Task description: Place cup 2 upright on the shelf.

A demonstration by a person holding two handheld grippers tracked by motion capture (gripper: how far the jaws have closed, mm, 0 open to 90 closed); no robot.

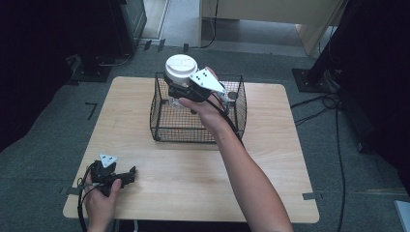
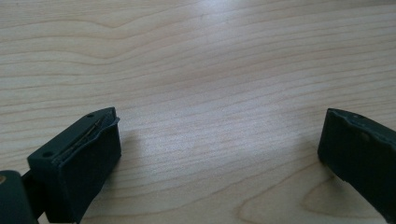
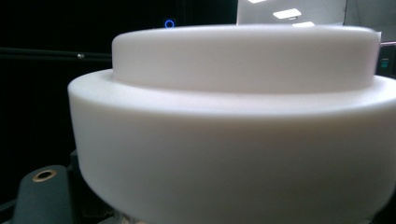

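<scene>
A jar with a wide white lid hangs over the far left part of a black wire basket. My right gripper is shut on it just under the lid, where a clear body shows. The same lid is very close in the right gripper view, with one dark finger beside it at the lower left. My left gripper rests on the table near its front left corner. Its jaws stand wide apart over bare wood with nothing between them.
The wire basket stands at the middle back of the light wooden table. A small dark round thing lies in its far right corner. Black stands, cabinets and cables ring the table on the grey floor.
</scene>
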